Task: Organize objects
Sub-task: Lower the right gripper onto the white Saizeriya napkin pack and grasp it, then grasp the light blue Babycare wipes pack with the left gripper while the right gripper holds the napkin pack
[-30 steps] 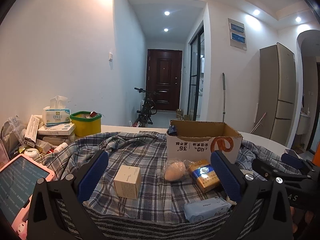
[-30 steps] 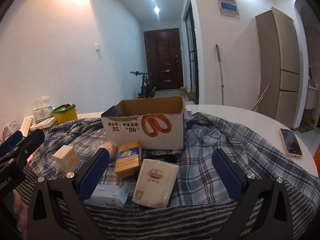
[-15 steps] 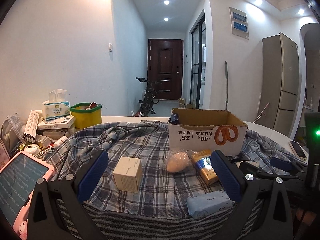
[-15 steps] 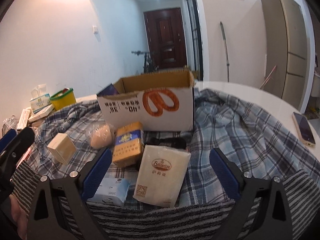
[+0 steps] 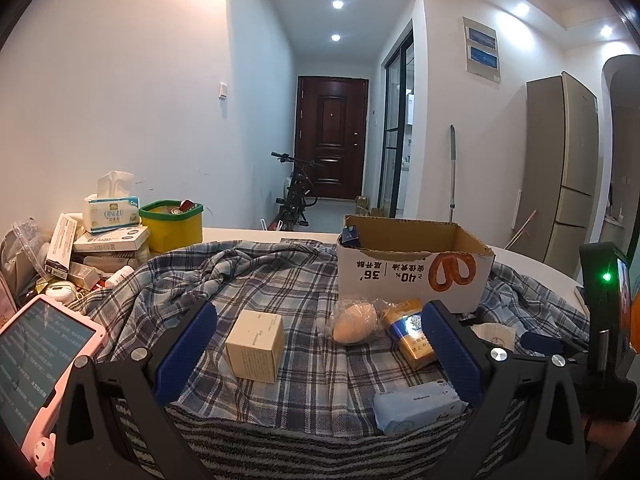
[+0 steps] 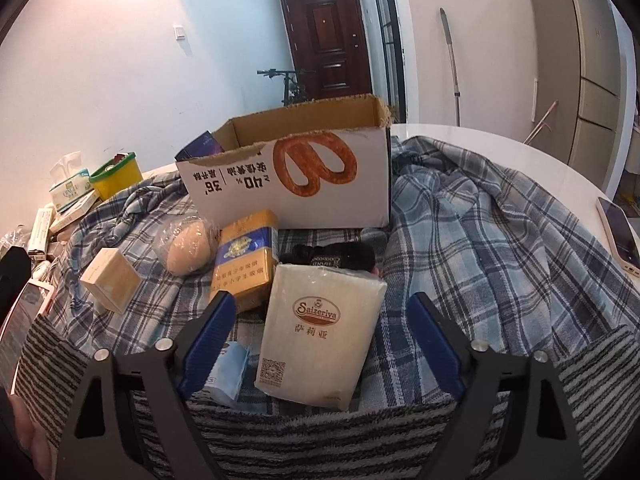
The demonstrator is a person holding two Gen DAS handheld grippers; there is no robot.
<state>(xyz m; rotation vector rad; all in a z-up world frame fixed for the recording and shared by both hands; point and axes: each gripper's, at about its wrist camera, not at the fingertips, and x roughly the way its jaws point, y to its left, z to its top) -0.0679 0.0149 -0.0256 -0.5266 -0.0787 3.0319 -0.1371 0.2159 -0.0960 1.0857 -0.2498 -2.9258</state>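
Plaid cloth [image 6: 480, 240] covers the white table [image 6: 500, 148]; right gripper [image 6: 320, 332], jaws just closing, straddles the napkin pack [image 6: 320, 332], seemingly untouched.

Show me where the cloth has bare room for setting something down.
Free: plaid cloth right of the cardboard box, toward the phone; also left of the cube box. Crowded: in front of the cardboard box, around the napkin pack.

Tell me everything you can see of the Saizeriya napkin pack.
The Saizeriya napkin pack is a cream, clear-wrapped rectangular packet with a red-brown oval logo and QR code. It lies flat on the plaid cloth, its far edge against a black item, between the closing, not yet touching fingers of the right hand-held gripper.
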